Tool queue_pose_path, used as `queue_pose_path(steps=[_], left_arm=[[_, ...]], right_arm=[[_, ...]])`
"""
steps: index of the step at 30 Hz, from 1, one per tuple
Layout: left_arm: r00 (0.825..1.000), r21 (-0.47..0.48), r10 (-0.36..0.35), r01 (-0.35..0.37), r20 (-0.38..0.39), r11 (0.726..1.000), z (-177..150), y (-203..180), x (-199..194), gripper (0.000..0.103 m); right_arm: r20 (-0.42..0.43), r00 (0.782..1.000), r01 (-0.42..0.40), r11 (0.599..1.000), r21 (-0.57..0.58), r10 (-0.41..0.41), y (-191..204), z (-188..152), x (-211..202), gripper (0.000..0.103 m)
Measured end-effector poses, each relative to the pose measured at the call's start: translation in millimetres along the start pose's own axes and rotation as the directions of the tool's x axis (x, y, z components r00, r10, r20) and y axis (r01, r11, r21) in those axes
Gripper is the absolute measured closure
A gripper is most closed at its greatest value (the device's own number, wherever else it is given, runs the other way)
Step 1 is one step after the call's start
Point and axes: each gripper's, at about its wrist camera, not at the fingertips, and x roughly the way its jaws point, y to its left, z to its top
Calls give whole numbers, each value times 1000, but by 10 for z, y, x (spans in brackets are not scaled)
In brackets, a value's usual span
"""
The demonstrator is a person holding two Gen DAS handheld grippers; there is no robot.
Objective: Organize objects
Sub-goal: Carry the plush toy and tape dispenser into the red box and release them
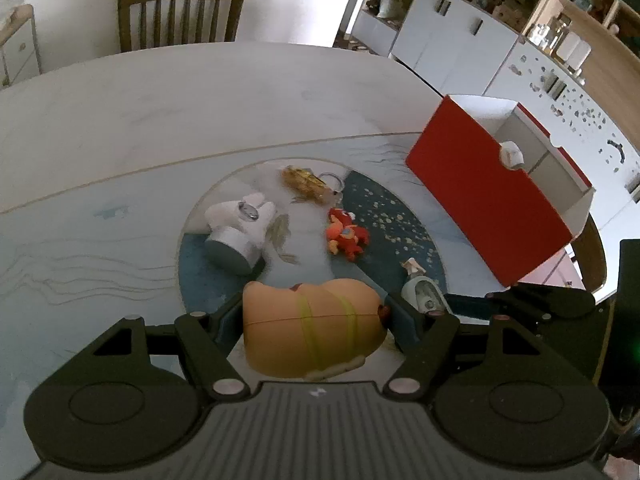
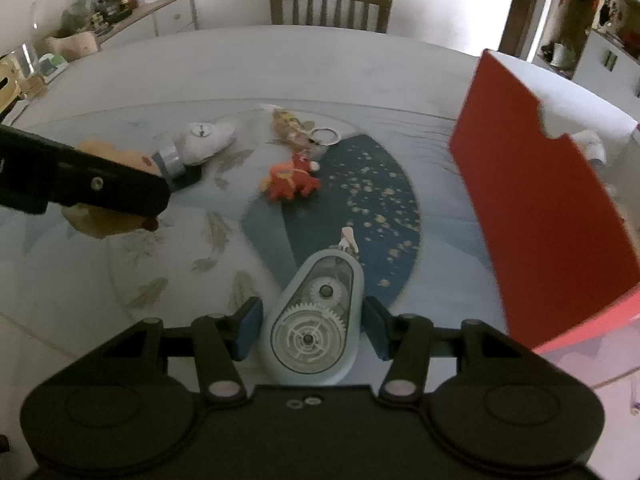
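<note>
**Two grippers, one item between each pair of fingers**

Left gripper (image 1: 314,316): fingers wide, flanking a tan hot-dog plush (image 1: 312,326); whether the pads grip it cannot be told.

Right gripper (image 2: 310,328): fingers set apart around a pale blue correction-tape dispenser (image 2: 314,320), small gaps on both sides, not clamped.

On the patterned table mat (image 1: 100,240): white plush (image 1: 240,232), red plush figure (image 1: 346,234), gold keychain (image 1: 306,184). Red-sided box (image 1: 488,200) stands at the right.

Tan hot-dog toy (image 1: 312,328) in left claw (image 1: 314,316), pale-blue correction-tape dispenser (image 2: 312,320) between right claw (image 2: 310,330) fingers
</note>
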Motion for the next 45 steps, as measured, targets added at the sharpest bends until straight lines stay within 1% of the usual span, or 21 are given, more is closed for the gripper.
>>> queue_pose_path(steps=[6, 10, 16, 22, 28, 33, 39, 45], left_arm=[[1000, 18, -20, 20, -9, 1000, 13, -200, -58, 29], [998, 18, -57, 57, 18, 998, 96, -383, -179, 29], [995, 60, -93, 90, 40, 994, 236, -736, -319, 29], [989, 97, -126, 118, 79, 988, 358, -1126, -400, 29], [986, 134, -134, 121, 100, 984, 473, -1516, -352, 29], [986, 150, -126, 109, 106, 983, 543, -1804, -250, 29], [990, 180, -100, 81, 98, 980, 624, -2144, -18, 29], [993, 217, -77, 57, 85, 974, 768, -2500, 280, 29]], right_arm=[[26, 999, -26, 999, 33, 26, -142, 80, -327, 49], [60, 997, -41, 998, 51, 38, -276, 156, -606, 49], [120, 991, -61, 997, 54, 54, -525, 243, -1013, 49], [168, 985, -44, 998, 49, 36, -835, 286, -1205, 49], [187, 982, -32, 997, 69, 18, -1215, 239, -1314, 49], [198, 980, -13, 997, 80, -3, -1559, 190, -1360, 49], [198, 980, 16, 997, 74, -31, -1984, 168, -1320, 49], [202, 977, 51, 995, 89, -68, -2430, 218, -1221, 49]])
